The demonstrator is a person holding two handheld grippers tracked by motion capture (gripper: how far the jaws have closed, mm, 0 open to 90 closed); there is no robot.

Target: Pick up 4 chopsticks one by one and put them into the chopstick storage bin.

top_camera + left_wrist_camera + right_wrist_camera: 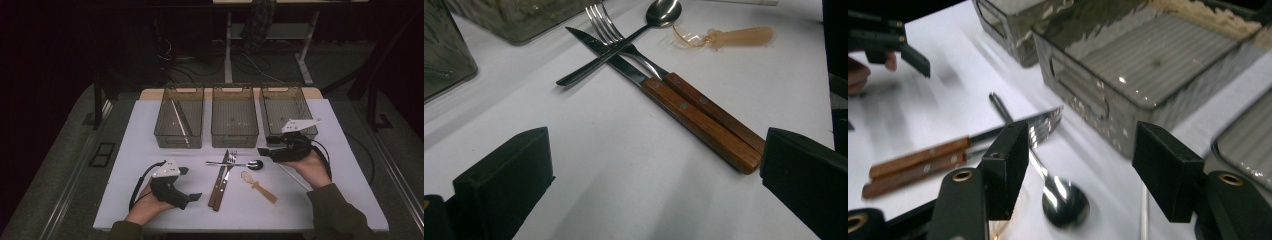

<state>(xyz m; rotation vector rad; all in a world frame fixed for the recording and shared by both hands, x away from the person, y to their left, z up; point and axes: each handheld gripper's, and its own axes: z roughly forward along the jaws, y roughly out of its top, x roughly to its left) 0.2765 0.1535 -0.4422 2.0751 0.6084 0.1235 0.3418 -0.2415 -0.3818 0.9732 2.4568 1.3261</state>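
A knife and a fork with wooden handles lie side by side mid-table. A metal spoon lies across their blades. To their right rests a small amber plastic spoon. My left gripper stands open on the table left of the handles; the knife and fork lie ahead between its jaws. My right gripper is open just right of the metal spoon's bowl, and the spoon shows below and between its jaws, untouched.
Three clear brown bins stand in a row at the table's back: left, middle, right. The right gripper hovers in front of the right bin. Bare white table lies at the front and along the sides.
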